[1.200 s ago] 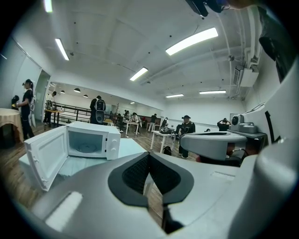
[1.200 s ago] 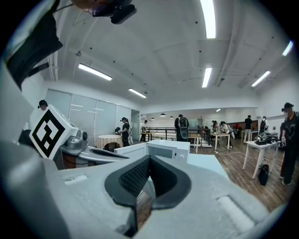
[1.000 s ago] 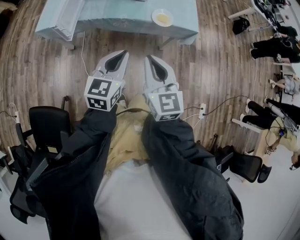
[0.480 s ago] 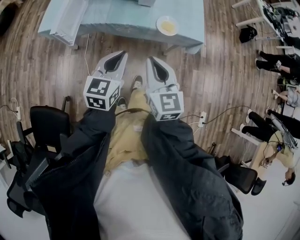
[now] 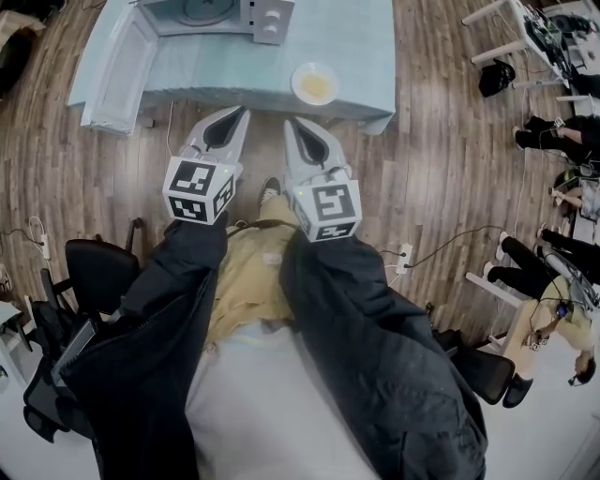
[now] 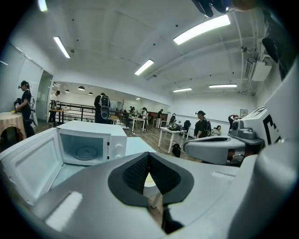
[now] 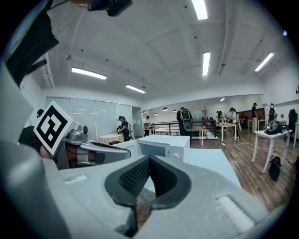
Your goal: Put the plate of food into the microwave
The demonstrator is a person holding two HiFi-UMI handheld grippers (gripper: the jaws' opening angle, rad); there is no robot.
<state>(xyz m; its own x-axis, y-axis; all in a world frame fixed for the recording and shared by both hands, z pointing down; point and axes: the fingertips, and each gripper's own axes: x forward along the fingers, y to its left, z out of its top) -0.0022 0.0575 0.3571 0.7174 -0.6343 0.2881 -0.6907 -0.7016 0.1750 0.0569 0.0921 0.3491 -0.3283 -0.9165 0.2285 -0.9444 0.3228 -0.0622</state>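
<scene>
My left gripper [image 5: 240, 112] and right gripper [image 5: 292, 123]: jaws pressed together, nothing held. Plate of food [image 5: 315, 85] sits on table [image 5: 370, 52] ahead of my right jaws, open microwave [image 5: 202, 11] ahead-left. Risk: arriving closed, I shove the plate.

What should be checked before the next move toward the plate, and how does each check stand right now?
1. Microwave door open: ok.
2. Cavity free: ok, only the turntable shows.
3. Plate unobstructed on table, right of microwave: ok.
4. Left gripper empty: ok, shut on nothing.
5. Right gripper empty: ok, shut on nothing.
6. Grippers open and at the plate: not ok, both shut, short of the table.
</scene>
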